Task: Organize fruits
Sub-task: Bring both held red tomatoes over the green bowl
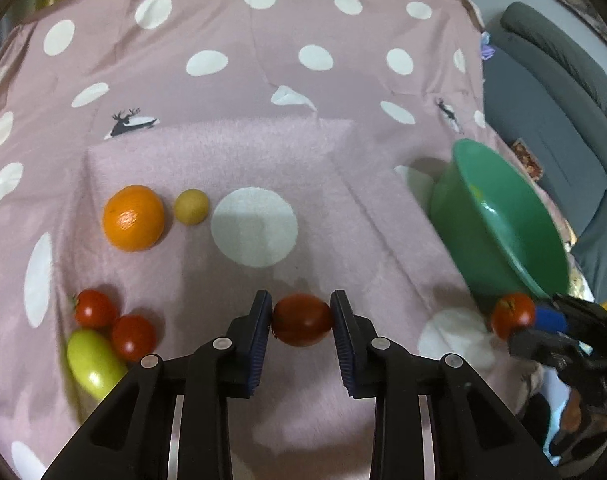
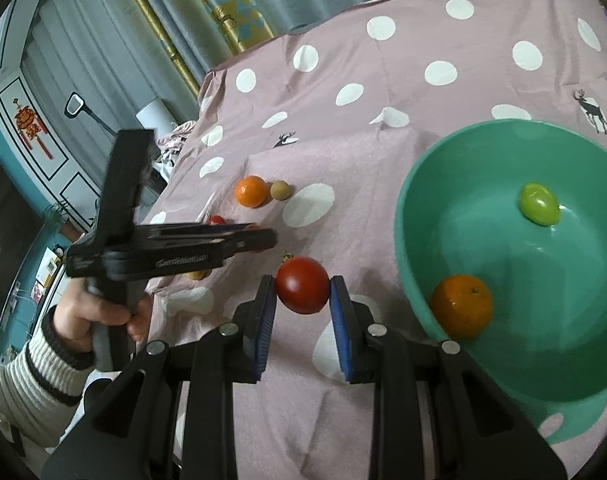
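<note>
Currently a dark red oval tomato (image 1: 302,320) is clamped in the left gripper (image 1: 302,318), a round red tomato (image 2: 302,285) in the right gripper (image 2: 302,292); each should be released low inside the green plastic bowl (image 2: 503,248)

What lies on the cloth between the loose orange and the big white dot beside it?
A small yellowish round fruit sits between the orange and the white dot, clearest in the left wrist view.

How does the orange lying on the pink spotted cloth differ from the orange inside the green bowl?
The orange on the pink spotted cloth lies out in the open, right beside a small tan round fruit; the orange in the green plastic bowl rests against the bowl's near wall, apart from a yellow-green fruit. The one in the bowl shows its stem dimple. Both are round, glossy and bright orange.
</note>
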Demonstrator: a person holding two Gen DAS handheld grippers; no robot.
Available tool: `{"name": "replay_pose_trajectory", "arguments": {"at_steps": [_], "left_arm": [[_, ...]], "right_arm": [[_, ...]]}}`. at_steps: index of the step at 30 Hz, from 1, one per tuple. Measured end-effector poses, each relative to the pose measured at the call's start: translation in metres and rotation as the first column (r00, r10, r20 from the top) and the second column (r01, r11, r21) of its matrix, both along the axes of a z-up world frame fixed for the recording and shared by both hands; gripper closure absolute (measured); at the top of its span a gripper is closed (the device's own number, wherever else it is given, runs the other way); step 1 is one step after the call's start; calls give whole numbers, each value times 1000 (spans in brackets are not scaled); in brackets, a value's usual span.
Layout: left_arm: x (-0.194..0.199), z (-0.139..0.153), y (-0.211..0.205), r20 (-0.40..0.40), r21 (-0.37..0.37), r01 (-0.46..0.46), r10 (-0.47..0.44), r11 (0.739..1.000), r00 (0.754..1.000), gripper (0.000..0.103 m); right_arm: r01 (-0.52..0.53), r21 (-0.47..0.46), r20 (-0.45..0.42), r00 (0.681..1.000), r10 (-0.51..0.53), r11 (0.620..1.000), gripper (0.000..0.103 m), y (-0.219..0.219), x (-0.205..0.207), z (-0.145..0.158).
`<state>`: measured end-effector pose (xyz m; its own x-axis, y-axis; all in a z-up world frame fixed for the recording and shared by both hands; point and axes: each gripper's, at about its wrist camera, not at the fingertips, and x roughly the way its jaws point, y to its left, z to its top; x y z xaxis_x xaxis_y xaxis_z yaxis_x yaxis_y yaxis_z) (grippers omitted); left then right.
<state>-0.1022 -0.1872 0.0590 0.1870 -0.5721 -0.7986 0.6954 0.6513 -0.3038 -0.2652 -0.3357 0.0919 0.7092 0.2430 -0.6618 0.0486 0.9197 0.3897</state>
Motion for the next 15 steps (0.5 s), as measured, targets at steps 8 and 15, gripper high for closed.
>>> {"name": "replay_pose_trajectory", "arguments": {"at_steps": [8,15], "left_arm": [[-18,26,2,28,-34,14,-13,999,1000,72],[-32,47,-12,61,-56,46,-43,997,997,72]], "right_arm": [[26,-11,35,999,-26,1000,75,-4,-11,14],[47,-25,72,996,-45,999,75,-9,-23,27]]}}
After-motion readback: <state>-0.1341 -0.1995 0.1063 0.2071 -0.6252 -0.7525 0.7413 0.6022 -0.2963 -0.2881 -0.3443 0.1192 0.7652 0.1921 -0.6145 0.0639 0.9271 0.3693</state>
